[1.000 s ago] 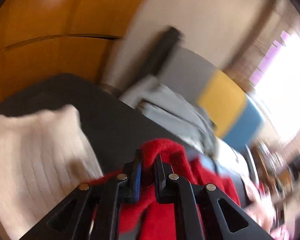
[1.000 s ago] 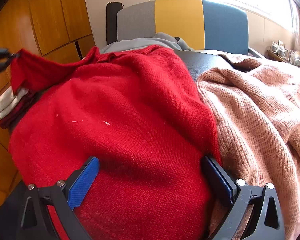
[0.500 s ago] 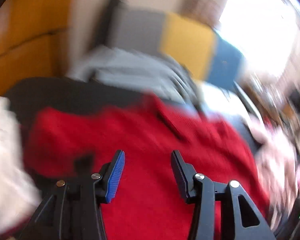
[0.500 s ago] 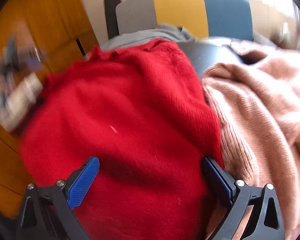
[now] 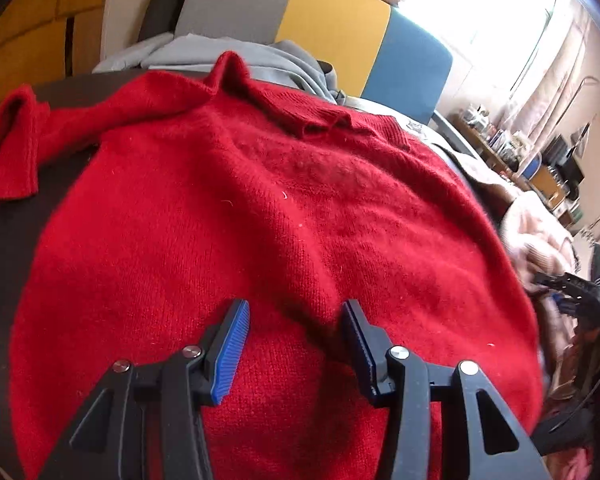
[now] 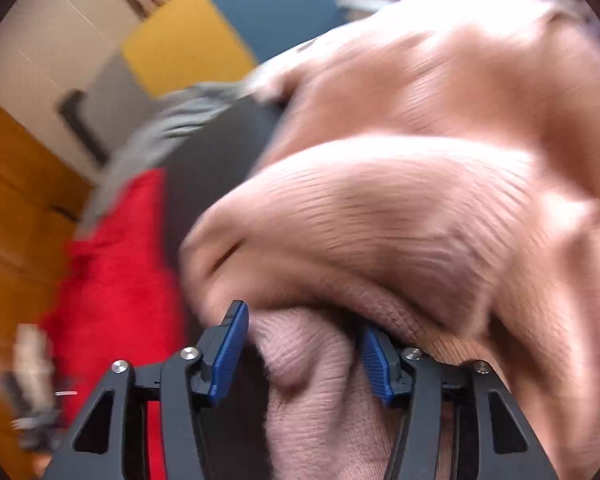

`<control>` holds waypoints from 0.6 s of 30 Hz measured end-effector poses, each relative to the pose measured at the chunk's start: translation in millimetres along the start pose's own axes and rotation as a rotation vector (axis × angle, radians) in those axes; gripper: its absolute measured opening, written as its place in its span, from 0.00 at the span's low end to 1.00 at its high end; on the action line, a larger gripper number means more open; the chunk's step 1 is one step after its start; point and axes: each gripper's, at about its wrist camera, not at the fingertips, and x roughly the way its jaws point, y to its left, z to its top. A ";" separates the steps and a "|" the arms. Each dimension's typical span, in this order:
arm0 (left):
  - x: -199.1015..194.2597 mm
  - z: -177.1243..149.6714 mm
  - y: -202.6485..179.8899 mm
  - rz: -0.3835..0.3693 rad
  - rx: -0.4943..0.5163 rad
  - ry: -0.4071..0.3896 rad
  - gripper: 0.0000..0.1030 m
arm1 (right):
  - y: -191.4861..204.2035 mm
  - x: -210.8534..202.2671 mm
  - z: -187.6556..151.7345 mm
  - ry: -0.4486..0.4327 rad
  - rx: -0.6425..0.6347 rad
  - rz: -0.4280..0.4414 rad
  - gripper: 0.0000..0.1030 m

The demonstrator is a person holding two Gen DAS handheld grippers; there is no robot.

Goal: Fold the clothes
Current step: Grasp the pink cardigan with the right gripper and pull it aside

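Red sweater (image 5: 284, 216) is lying spread on the dark surface (image 5: 4, 264) in the left wrist view, beneath the left gripper (image 5: 296, 320), whose jaws are standing apart, gripping nothing. Right wrist view, blurred: the right gripper (image 6: 304, 336), jaws just closing, is bracketing a fold of the pink sweater (image 6: 400, 216); grip uncertain.

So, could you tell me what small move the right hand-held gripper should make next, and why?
Probably finish closing on the pink sweater. The right hand-held gripper has just been closing, with a bunched fold of that knit between its jaws, while the left hand-held gripper is open over the flat red sweater.
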 end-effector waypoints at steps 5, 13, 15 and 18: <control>3.4 21.6 -17.6 0.006 0.007 0.055 0.49 | -50.3 -23.4 1.5 -0.043 0.148 -0.017 0.67; 6.3 88.4 -131.0 -0.227 0.212 0.068 0.55 | 25.9 -75.5 -53.4 -0.164 -0.063 0.258 0.96; 18.7 99.6 -156.8 -0.227 0.250 0.108 0.56 | 53.5 -76.0 -68.6 -0.120 -0.145 0.408 1.00; 37.1 110.2 -187.2 -0.200 0.302 0.165 0.56 | 88.2 -53.0 -90.9 0.026 -0.265 0.485 1.00</control>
